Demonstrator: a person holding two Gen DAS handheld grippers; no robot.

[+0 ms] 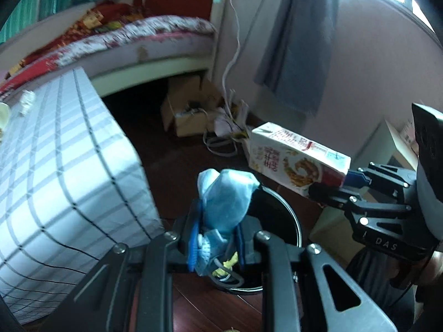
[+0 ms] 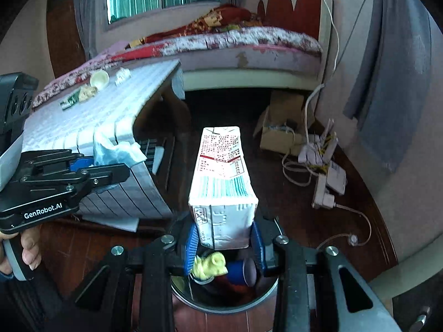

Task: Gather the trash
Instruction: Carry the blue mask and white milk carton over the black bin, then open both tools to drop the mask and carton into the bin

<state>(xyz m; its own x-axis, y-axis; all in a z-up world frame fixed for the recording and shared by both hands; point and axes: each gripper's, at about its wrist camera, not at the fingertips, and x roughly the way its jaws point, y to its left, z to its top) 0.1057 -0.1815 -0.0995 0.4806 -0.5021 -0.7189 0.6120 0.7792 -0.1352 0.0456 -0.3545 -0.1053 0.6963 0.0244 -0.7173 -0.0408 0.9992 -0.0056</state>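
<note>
Blue disposable face mask (image 1: 224, 202), crumpled, soft non-woven fabric with ear loops: held in the left gripper (image 1: 216, 238), whose jaws stand narrowly apart and pinch the bunched lower part, the rest standing up loose above the pads. Position: directly over the open mouth of the round black trash bin (image 1: 293, 221) on the dark wooden floor. Handling: very light, limp, no stiffness, likely to cling or snag on the pads on release; best taken at the bunched middle, as now. White drink carton (image 2: 221, 182), printed paperboard, long rectangular: held in the right gripper (image 2: 224, 240), jaws closed to the width of the carton's near end, blue pads pressing its two side faces, the body jutting forward. Position: above the same bin, near its rim. Handling: stiff but crushable, smooth coated faces somewhat slippery; probably empty and light, though the contents cannot be seen; grip across the narrow faces near one end suits it. Bin contents visible in the right wrist view: yellow crumpled wrapper (image 2: 210, 267), blue paper cup (image 2: 241, 272). Remaining on the checked cloth table (image 2: 91, 121) beside the bin: white cup (image 2: 99, 78), crumpled paper (image 2: 121, 76), a small green packet (image 2: 69, 102), well apart from both grippers.
</note>
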